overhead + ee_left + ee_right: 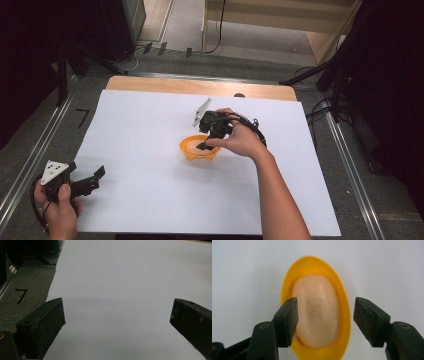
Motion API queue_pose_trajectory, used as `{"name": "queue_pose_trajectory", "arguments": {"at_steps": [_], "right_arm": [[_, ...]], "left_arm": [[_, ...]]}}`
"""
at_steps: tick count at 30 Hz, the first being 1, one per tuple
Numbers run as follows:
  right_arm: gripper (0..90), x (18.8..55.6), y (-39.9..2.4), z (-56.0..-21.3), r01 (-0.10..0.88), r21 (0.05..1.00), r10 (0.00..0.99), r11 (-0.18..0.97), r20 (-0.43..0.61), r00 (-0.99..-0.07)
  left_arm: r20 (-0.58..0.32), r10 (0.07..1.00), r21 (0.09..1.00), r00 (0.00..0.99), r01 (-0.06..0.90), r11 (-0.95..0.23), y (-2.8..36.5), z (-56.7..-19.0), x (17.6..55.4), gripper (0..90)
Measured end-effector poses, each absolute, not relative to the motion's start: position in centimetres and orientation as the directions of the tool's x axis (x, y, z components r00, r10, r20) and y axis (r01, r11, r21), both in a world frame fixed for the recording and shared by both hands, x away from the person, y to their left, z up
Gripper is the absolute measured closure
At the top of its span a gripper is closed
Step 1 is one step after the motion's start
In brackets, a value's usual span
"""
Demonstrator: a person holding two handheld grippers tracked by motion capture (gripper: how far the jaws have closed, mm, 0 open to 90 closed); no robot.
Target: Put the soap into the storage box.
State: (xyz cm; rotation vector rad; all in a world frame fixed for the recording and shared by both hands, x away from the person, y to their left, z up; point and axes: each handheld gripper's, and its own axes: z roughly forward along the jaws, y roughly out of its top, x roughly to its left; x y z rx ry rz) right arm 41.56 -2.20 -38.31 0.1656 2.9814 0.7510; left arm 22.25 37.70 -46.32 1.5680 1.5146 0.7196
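Your right tongs (326, 320) stand apart over the soap (318, 312), one pad at its edge, the other outside the rim of the yellow dish (317, 262), gripping nothing. Centre them so both pads meet the soap's long sides, then lower and squeeze gently; it looks slippery. The left tongs (117, 322) are released and empty over the white sheet (125, 270). One soap and one dish, mid-bench (200, 86).
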Motion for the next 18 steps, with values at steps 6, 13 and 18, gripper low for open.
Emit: {"name": "queue_pose_trajectory", "arguments": {"at_steps": [6, 13, 18], "right_arm": [[34.0, 41.3, -2.6, -38.4, 0.081, 0.456, 0.116, 0.886, -0.05, -0.992], [30.1, 40.9, -4.1, -38.1, 0.114, 0.478, 0.156, 0.871, -0.048, -0.987], [28.9, 40.7, -5.7, -38.1, 0.142, 0.486, 0.185, 0.862, -0.041, -0.982]], "left_arm": [[-0.137, 0.984, 0.855, 0.113, 0.515, 0.06, 37.7, -46.3, 22.2, 0.1], [-0.137, 0.984, 0.855, 0.113, 0.515, 0.06, 37.7, -46.3, 22.2, 0.1], [-0.135, 0.985, 0.854, 0.111, 0.516, 0.059, 37.7, -46.3, 22.2, 0.2]]}}
